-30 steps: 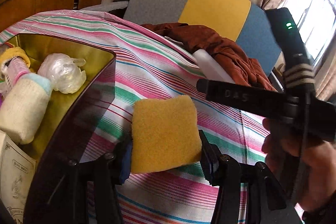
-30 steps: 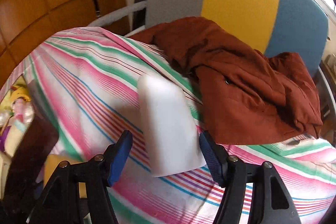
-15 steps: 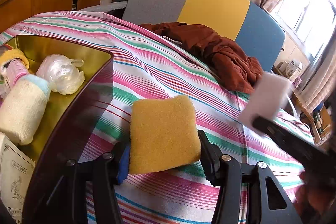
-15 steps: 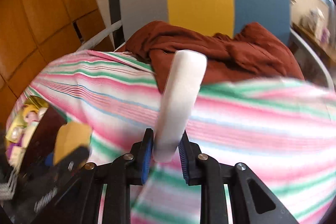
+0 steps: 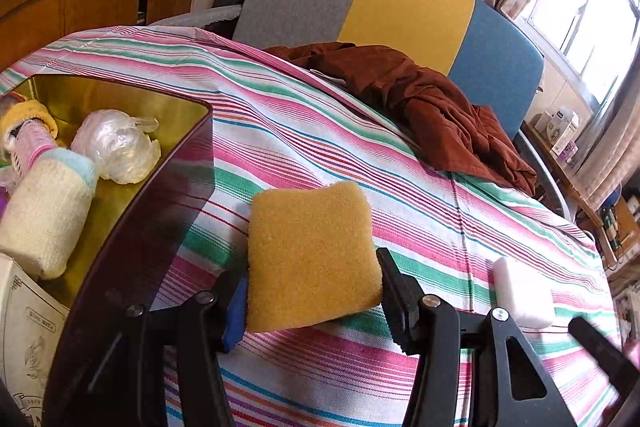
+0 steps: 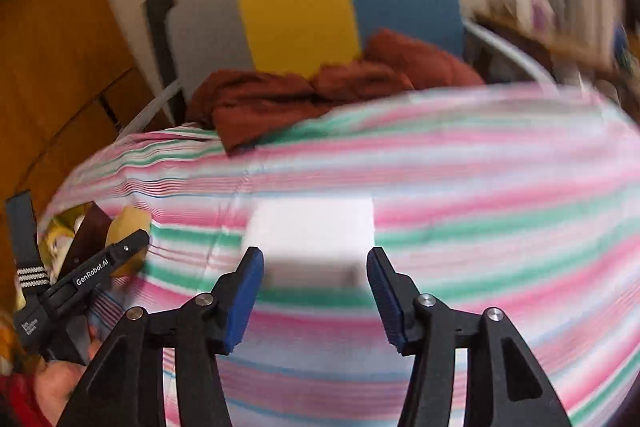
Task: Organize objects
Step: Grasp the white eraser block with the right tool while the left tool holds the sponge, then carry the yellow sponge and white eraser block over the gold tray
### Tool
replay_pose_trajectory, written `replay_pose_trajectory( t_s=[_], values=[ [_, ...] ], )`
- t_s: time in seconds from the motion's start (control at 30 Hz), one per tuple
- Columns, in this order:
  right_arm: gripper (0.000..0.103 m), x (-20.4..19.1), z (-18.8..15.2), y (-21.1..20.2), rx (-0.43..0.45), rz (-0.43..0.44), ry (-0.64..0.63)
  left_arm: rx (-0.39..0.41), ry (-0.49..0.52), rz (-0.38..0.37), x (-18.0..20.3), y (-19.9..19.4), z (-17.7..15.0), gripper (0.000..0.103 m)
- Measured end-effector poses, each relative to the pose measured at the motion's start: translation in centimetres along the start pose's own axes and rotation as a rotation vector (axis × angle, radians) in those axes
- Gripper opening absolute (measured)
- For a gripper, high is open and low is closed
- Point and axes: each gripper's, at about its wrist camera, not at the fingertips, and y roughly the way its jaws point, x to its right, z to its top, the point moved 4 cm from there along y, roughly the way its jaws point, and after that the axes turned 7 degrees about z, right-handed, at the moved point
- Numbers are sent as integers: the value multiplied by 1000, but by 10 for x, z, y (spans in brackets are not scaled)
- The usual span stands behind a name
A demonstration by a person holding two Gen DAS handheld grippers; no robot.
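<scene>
My left gripper (image 5: 312, 279) is shut on a yellow sponge (image 5: 308, 251), held just above the striped tablecloth (image 5: 320, 147) beside the tin box (image 5: 176, 155). A white foam block (image 6: 310, 231) lies flat on the cloth between the fingers of my right gripper (image 6: 316, 263). Those jaws are opening and the blue pads stand at the block's sides without squeezing it. The left wrist view shows the same white block (image 5: 522, 297) at the lower right, with a dark right finger (image 5: 600, 347) next to it. In the blurred right wrist view the left gripper (image 6: 120, 251) and sponge sit far left.
The gold-lined tin holds a rolled cream cloth (image 5: 44, 215), a crumpled clear bag (image 5: 116, 147) and a pink-and-yellow item (image 5: 28, 135). A brown garment (image 5: 432, 115) lies at the table's far edge against a grey, yellow and blue chair (image 5: 400, 7). A hand (image 6: 60, 387) grips the left tool.
The right gripper lifted the white block from beside the brown garment, carried it edge-up to the right, and now has it lying flat between widened jaws. The left gripper and sponge stayed put.
</scene>
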Motion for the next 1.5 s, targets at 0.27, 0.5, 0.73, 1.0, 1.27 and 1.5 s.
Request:
replay_pose_trajectory(
  t_s=[0.27, 0.5, 0.73, 1.0, 1.27, 1.5],
  values=[
    [65, -13, 54, 80, -285, 171, -309, 2, -6, -6, 0, 1, 0, 55],
    [67, -4, 18, 74, -464, 266, -334, 4, -5, -6, 1, 1, 0, 56],
    [67, -21, -19, 56, -450, 155, -523, 6, 2, -3, 2, 1, -1, 56],
    [58, -22, -34, 31, -258, 63, -220, 7, 0, -5, 3, 1, -1, 56],
    [58, -50, -63, -20, -71, 142, 59, -4, 16, -60, 0, -12, -7, 54],
    [58, -75, -86, -53, -3, 139, 125, -44, 45, -112, -4, -33, -22, 53]
  ],
)
